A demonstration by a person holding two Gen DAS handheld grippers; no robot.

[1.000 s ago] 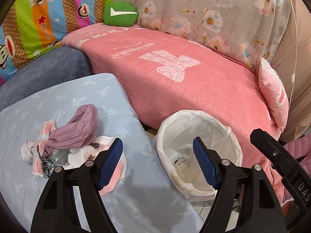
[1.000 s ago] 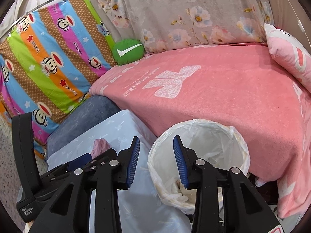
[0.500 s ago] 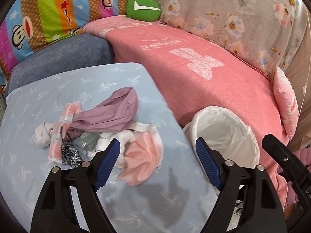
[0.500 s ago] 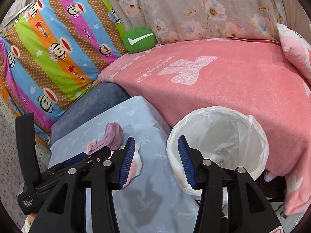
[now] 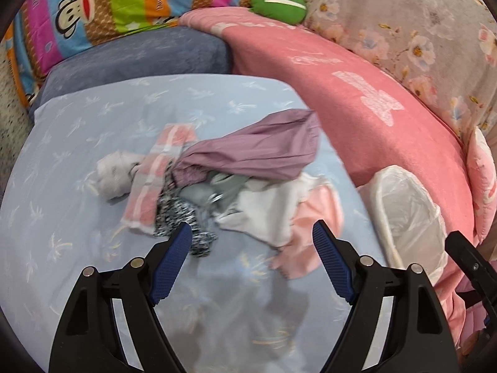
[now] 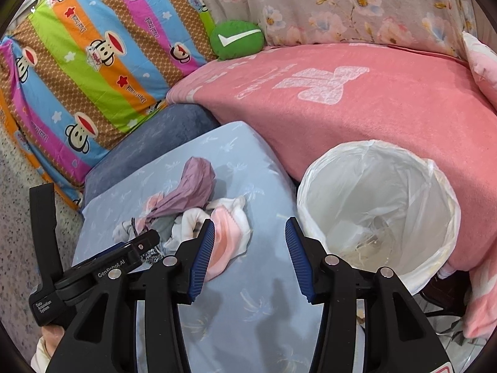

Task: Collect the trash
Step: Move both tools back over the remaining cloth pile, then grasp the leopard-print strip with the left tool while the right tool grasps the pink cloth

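- Both grippers have swung away from the bin and down toward the pale blue cushion [image 5: 93, 130]; a second ago the left view was half filled by the bin, and now the pile of scraps sits dead centre in it.
- The left gripper [image 5: 251, 267] has its jaws wide apart with nothing between them, hanging just short of the pile [image 5: 223, 183].
- The right gripper [image 6: 250, 256] is also empty, its jaws parted more narrowly, over bare cushion between the pile and the bin [image 6: 379, 217].
- The step in hand looks like the reach for the first piece; nothing is gripped yet.
- Next, I'd say, the left gripper needs to drop onto one loose edge, the black-and-white scrap [image 5: 183, 220] or the pink piece [image 5: 310, 233] being nearest, close on it and carry it right to the bin.
- The pieces overlap, so a pinch may drag up more than one.
- Count: one bin, lined with a white bag, standing just beside the cushion against the pink blanket [image 6: 357, 99].
- One pile of about six or seven pieces: mauve [image 5: 257, 152], grey-green, white, pink, black-and-white, pink-striped, a whitish wad; blur makes the number uncertain.
- Two grippers, one green round pillow [image 6: 237, 43].
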